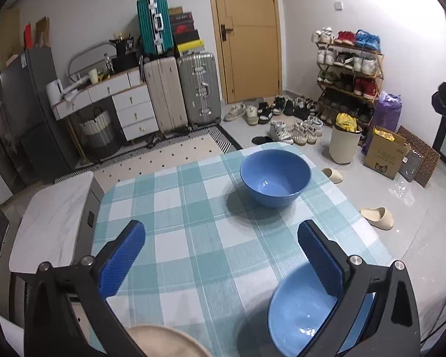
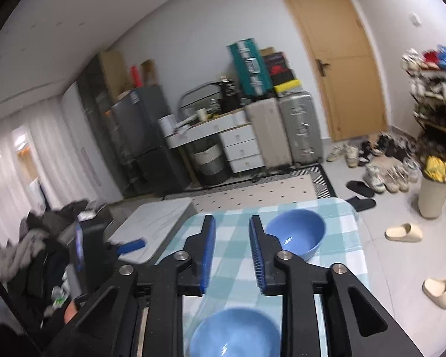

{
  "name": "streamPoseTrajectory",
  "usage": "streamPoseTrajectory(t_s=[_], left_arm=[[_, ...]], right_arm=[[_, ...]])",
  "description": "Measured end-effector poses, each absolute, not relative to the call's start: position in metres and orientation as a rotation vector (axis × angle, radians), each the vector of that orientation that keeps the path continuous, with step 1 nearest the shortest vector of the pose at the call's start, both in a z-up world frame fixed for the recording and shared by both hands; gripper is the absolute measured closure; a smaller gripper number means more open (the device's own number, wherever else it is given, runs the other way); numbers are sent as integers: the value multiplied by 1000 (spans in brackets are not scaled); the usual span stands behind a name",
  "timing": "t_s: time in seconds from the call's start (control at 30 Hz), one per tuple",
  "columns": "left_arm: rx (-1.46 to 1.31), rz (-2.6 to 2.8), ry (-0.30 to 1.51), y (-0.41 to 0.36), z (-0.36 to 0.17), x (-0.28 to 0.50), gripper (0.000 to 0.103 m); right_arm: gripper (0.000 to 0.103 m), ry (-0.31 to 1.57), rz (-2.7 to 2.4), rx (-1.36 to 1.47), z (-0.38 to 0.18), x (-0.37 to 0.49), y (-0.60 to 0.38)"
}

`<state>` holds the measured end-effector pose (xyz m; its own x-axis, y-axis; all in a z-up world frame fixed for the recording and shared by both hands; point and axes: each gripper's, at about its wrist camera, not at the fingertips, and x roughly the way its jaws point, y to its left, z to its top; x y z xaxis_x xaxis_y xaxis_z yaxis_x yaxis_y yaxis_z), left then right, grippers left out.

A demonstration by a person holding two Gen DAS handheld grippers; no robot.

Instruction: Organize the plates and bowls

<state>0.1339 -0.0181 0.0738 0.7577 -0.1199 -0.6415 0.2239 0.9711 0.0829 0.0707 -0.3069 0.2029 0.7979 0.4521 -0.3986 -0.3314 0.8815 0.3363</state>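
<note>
Two blue bowls stand on the checked tablecloth (image 1: 193, 208). The far bowl (image 1: 275, 177) is near the table's far edge; it also shows in the right wrist view (image 2: 297, 233). The near bowl (image 1: 300, 312) sits under my left gripper's right finger; it also shows in the right wrist view (image 2: 235, 333). A beige plate rim (image 1: 166, 342) shows at the bottom edge. My left gripper (image 1: 223, 244) is open wide and empty above the table. My right gripper (image 2: 232, 229) hovers above the table, jaws partly apart and empty. The left gripper's blue pad (image 2: 132, 245) shows at left.
A white marble-look side table (image 1: 53, 220) stands left of the table. Slippers (image 1: 377, 217), a bin (image 1: 343, 142), a cardboard box (image 1: 385, 154) and a shoe rack (image 1: 349, 74) are on the floor to the right. Suitcases (image 1: 181, 92) and a door are behind.
</note>
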Motion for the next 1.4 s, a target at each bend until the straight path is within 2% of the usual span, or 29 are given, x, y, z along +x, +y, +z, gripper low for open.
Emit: streamPoseTrajectory(t_s=[0.03, 0.07, 0.1, 0.13, 0.5, 0.77, 0.87, 1.0, 1.07, 1.17, 1.3, 1.4], left_arm=[[157, -200, 701, -20, 71, 143, 0], [154, -211, 719, -23, 67, 154, 0], [149, -214, 740, -26, 63, 166, 0], [142, -220, 753, -28, 60, 174, 0], [64, -243, 913, -46, 18, 273, 0], [-118, -288, 1089, -51, -15, 326, 0], [-62, -276, 1122, -62, -25, 340, 0], [31, -238, 1152, -74, -39, 353, 0], [31, -245, 1165, -76, -45, 356, 0], [40, -255, 1180, -79, -52, 363, 0], [22, -271, 1192, -81, -58, 371, 1], [58, -273, 1188, -87, -61, 373, 4]], right_arm=[[40, 494, 413, 261, 198, 85, -313], [28, 484, 380, 257, 193, 99, -320], [10, 459, 348, 262, 186, 112, -326], [6, 447, 339, 264, 181, 119, -330], [6, 792, 370, 380, 94, 256, -353], [8, 858, 312, 416, 41, 306, -358], [9, 876, 305, 426, 26, 319, -356], [13, 904, 260, 421, 9, 330, -355], [22, 913, 231, 382, 3, 339, -354], [23, 958, 241, 340, -8, 348, -350], [34, 1001, 257, 348, -21, 354, -351], [35, 1030, 258, 335, -27, 356, -349]])
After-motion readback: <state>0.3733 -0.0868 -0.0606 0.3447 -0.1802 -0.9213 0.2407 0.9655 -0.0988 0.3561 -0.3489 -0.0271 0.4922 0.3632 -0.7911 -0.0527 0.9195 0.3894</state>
